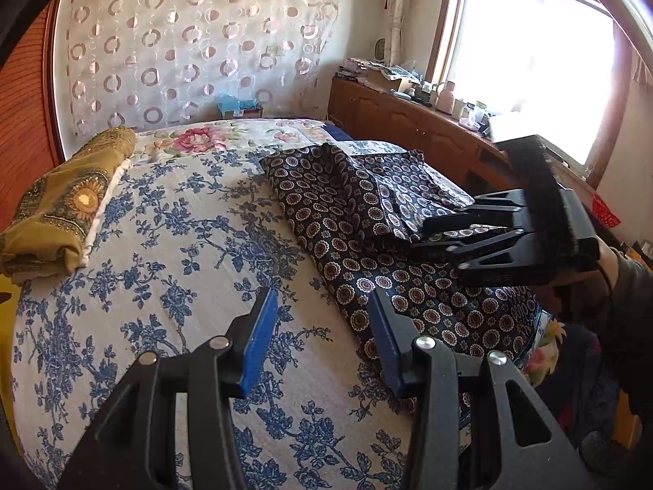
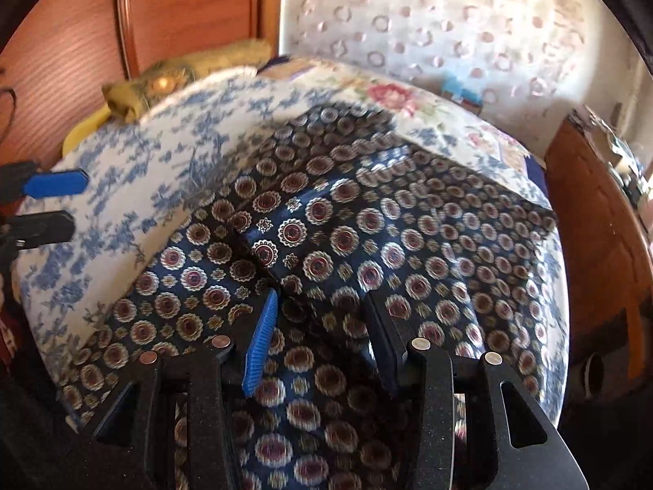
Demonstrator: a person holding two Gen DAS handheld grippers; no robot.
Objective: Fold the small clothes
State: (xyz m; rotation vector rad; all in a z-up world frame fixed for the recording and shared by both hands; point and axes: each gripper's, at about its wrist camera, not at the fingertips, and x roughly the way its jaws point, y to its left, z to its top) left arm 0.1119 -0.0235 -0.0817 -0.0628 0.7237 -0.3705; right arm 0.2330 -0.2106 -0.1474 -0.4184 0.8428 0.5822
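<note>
Your navy garment (image 1: 367,212) carries cream-ringed maroon medallions; the bedspread (image 1: 171,245) beneath is white with blue floral sprays, the folded cloth (image 1: 61,212) mustard-gold, and your claw pads (image 1: 259,343) blue.

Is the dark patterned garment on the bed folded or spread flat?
Partly folded: the garment has one layer doubled over its far part, with raised creases.

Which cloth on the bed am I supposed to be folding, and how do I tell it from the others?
On the bed's blue-and-white floral cover, look to the window side: the dark garment lies there partly folded. It is navy with small round medallions, while the folded cloth by the wooden headboard is mustard yellow.
</note>
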